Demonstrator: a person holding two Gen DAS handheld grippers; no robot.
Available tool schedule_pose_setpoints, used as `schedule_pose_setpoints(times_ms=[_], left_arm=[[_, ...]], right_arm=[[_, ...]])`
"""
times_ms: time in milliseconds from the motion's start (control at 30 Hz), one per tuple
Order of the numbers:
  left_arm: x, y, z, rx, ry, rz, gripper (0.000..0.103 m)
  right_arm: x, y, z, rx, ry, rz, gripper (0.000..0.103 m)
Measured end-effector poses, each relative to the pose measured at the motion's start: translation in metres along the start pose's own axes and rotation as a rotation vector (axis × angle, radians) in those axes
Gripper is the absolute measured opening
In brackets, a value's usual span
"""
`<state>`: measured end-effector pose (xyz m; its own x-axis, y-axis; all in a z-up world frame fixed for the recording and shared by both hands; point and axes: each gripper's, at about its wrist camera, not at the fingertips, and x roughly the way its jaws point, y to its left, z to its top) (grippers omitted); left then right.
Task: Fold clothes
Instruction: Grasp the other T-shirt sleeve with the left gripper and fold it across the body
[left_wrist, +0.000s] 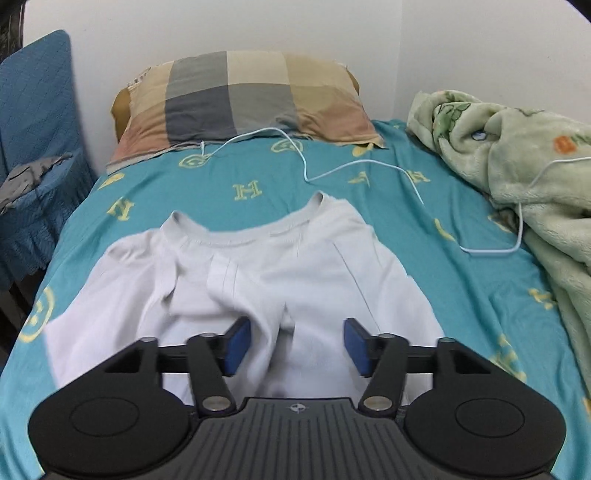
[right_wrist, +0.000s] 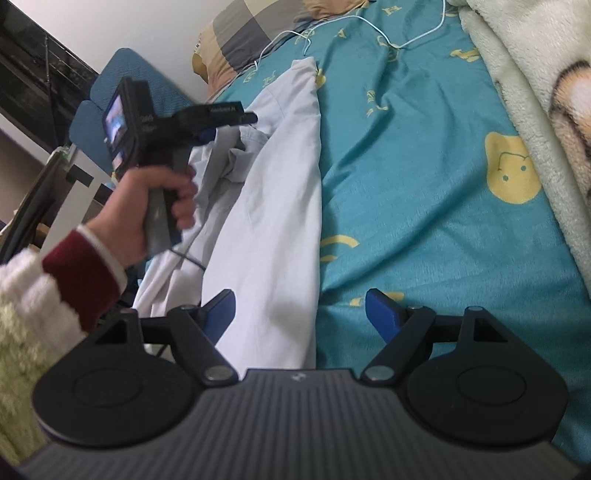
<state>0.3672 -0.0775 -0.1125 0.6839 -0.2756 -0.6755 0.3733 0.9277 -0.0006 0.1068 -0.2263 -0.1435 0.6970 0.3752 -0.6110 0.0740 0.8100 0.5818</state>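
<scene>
A white T-shirt (left_wrist: 229, 266) lies on the teal bed sheet (left_wrist: 424, 229), its collar (left_wrist: 243, 236) pointing toward the pillow. Its middle is bunched into loose folds. My left gripper (left_wrist: 297, 345) hovers open over the lower middle of the shirt, with a raised fold between its blue pads (left_wrist: 238, 343) but not clamped. In the right wrist view a hand (right_wrist: 162, 199) holds the left gripper (right_wrist: 229, 127) above the shirt (right_wrist: 273, 206). My right gripper (right_wrist: 301, 314) is open low over the shirt's right edge, with cloth and sheet showing between its fingers.
A checked pillow (left_wrist: 240, 96) lies at the head of the bed against the wall. A rumpled green blanket (left_wrist: 517, 166) fills the right side. A white cable (left_wrist: 369, 162) trails across the sheet beyond the collar. A blue-covered chair (left_wrist: 33, 129) stands left of the bed.
</scene>
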Motion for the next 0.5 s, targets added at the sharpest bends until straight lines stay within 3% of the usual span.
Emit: schedule_pose_setpoints(times_ms=[267,400,500], left_arm=[[-0.14,-0.004,-0.04,-0.056,-0.024,0.002,0.075],[-0.212,-0.013,-0.066,-0.098,-0.033,0.01,0.076],[-0.254,-0.019,-0.083,-0.139,-0.083,0.023,0.076]], right_arm=[[-0.005,0.002,0.005,-0.04,-0.054,0.018,0.08],[-0.018,0.013,0.005,-0.088,-0.095,0.035,0.08],[-0.03,0.023,0.004,-0.109,-0.113,0.066,0.08]])
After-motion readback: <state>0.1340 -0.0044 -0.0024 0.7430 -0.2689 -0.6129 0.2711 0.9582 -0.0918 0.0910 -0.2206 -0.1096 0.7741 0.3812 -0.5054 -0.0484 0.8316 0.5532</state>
